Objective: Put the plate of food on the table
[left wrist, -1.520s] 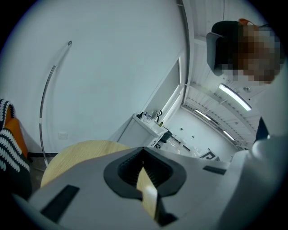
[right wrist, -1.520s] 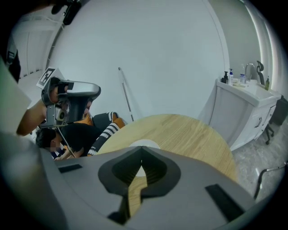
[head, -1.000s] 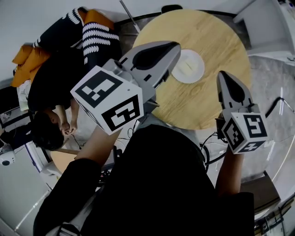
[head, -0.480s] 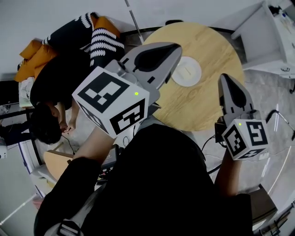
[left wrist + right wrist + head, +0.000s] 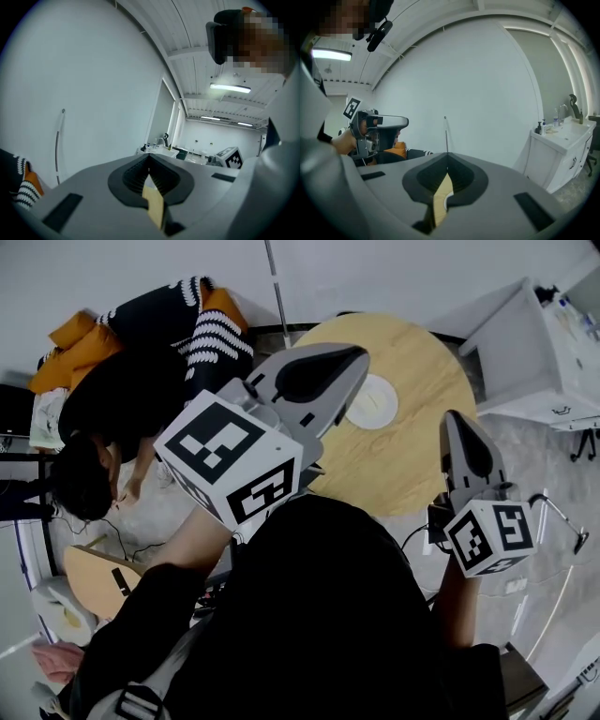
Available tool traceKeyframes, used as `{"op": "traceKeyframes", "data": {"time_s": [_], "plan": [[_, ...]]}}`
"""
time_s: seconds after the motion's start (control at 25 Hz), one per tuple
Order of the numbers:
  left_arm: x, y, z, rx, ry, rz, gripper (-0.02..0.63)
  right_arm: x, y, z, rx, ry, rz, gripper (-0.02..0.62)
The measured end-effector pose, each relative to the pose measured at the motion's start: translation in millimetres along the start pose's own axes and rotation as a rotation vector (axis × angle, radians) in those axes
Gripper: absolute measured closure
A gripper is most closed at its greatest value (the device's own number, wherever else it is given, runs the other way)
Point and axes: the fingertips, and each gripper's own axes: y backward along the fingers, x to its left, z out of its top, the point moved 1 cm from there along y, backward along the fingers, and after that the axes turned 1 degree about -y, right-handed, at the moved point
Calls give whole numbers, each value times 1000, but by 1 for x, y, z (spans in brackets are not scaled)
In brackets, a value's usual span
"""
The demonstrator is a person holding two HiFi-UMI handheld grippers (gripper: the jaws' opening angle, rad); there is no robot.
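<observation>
A white plate (image 5: 372,401) with a pale bit of food rests on the round wooden table (image 5: 412,456), near its far left side. Both grippers hang well above the table and apart from the plate. My left gripper (image 5: 354,354) is shut and holds nothing; in the head view its tip overlaps the plate's left rim. My right gripper (image 5: 457,416) is shut too and holds nothing, off the table's right side. In the left gripper view the jaws (image 5: 149,158) meet, with only a sliver of wood showing through. The right gripper (image 5: 447,157) shows the same in its own view.
A person in black (image 5: 122,399) crouches on the floor left of the table, beside striped and orange clothing (image 5: 202,320). A white cabinet (image 5: 539,352) stands at the right against the wall. Cables (image 5: 553,512) trail on the grey floor.
Both grippers have risen, and the table and plate look smaller and farther below. The plate has stayed in its place on the table. Both jaws remain shut.
</observation>
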Motion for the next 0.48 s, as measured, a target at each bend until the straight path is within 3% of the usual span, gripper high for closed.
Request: {"op": "traceKeyframes", "data": {"time_s": [0.48], "plan": [[1,12,10,-39,-12,7,613,16,-7,12,-27,33,36,588]]}}
